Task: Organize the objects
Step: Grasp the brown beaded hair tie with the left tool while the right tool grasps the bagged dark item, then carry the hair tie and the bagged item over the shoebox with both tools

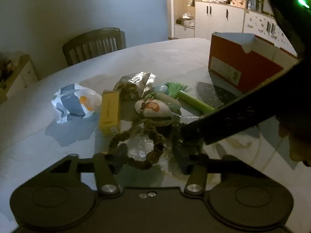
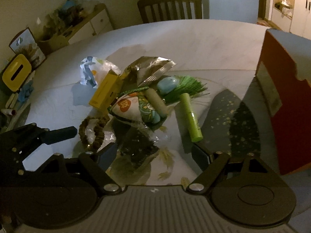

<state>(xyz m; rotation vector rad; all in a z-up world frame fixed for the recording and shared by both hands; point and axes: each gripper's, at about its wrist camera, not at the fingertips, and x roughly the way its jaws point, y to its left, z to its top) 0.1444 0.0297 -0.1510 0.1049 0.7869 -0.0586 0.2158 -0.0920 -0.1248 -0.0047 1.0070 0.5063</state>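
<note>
Both hand-held grippers hover low over a heap of clutter on the pale counter (image 2: 194, 38). Left hand-held gripper (image 1: 153, 155) has its fingers spread on either side of a brown braided loop (image 1: 153, 145) and clear crinkled plastic at the heap's near edge, gripping nothing. Right hand-held gripper (image 2: 155, 153) is also spread wide, its fingers apart over a dark patterned sheet (image 2: 136, 145), with nothing between them.

Taking the yellow carton (image 2: 106, 92) as landmark: a crumpled white-and-blue bag (image 2: 91, 71) lies just left of it, a torn silver foil packet (image 2: 151, 66) behind and right of it, and a white pouch with an orange mark (image 2: 126, 106) touches its right side. Further right of the carton lie a beige tube (image 2: 156, 103), a pale blue egg-shaped item (image 2: 167, 84), a green tassel (image 2: 188, 87) and a lime-green tube (image 2: 189, 114).

Well to the right of the carton stands a red box (image 1: 243, 66), open at the top; its inside is hidden.
</note>
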